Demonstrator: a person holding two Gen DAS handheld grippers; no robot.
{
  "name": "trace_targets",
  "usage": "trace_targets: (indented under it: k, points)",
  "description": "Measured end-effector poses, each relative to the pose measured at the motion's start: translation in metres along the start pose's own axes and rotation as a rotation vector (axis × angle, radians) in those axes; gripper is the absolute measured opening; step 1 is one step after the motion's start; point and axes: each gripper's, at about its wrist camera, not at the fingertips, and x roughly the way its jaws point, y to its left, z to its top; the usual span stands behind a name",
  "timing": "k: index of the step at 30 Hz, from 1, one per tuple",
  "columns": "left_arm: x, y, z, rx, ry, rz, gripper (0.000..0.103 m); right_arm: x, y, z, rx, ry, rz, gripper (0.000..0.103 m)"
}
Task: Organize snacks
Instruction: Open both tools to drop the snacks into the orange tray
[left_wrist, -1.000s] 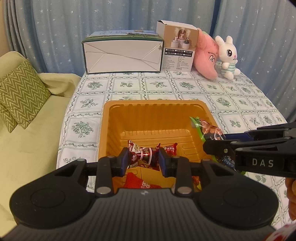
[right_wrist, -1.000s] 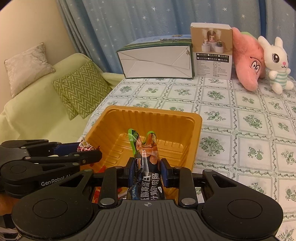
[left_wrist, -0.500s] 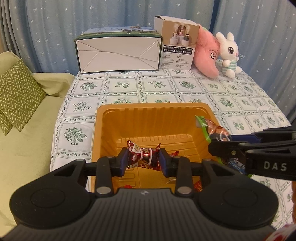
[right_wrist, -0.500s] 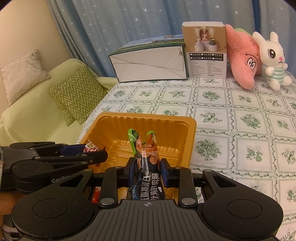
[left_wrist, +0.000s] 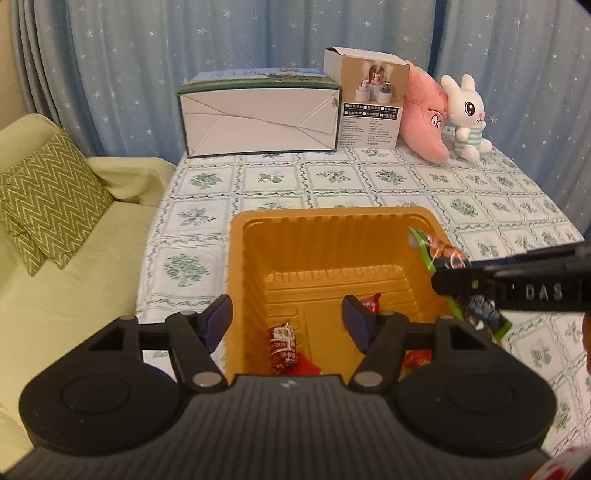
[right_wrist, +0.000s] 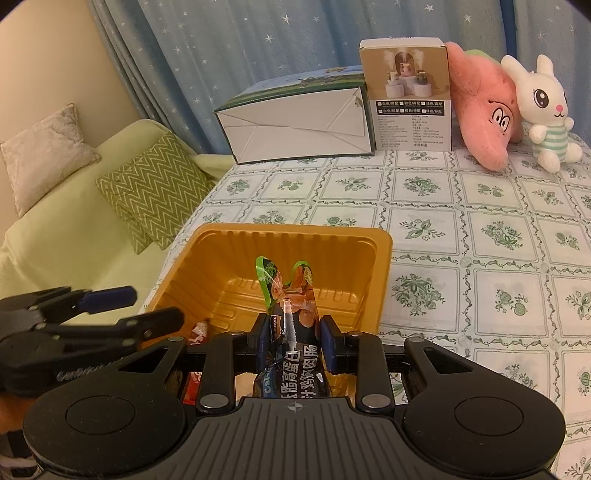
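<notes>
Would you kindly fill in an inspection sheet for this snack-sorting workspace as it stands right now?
Surface: table under a green floral tablecloth.
Job's things: orange tray near the front edge; small red snack packet lying inside it with other red packets; green-and-black sausage packet upright over the tray.
Clutter: long white box, humidifier carton, pink plush, white rabbit plush, all along the far edge.
Grippers: left gripper has just been opening, jaws apart above the tray, nothing between them; right gripper shut on the sausage packet.
Cables: nothing seen.
Surroundings: starred blue curtain; green sofa with a zigzag cushion.
</notes>
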Motion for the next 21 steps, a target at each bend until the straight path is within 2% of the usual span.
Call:
trace_targets:
  k: [10,17,18,19,21]
  points:
    - [-0.020,0.010,-0.013,-0.029,-0.023,0.014,0.067,0.008,0.003,0.002,0.019,0.008,0.001,0.029]
    - [-0.028,0.013,-0.022,-0.055,-0.027,0.016,0.067,0.004,-0.004,0.004,0.066,-0.043,0.030,0.031]
    - [-0.030,0.013,-0.024,-0.060,-0.027,0.014,0.067,0.002,-0.006,0.004,0.072,-0.048,0.026,0.037]
    - [-0.031,0.013,-0.025,-0.063,-0.028,0.011,0.067,-0.001,-0.007,0.004,0.081,-0.054,0.017,0.047]
    - [-0.036,0.012,-0.029,-0.072,-0.033,0.009,0.069,-0.009,-0.011,0.002,0.104,-0.062,0.009,0.054]
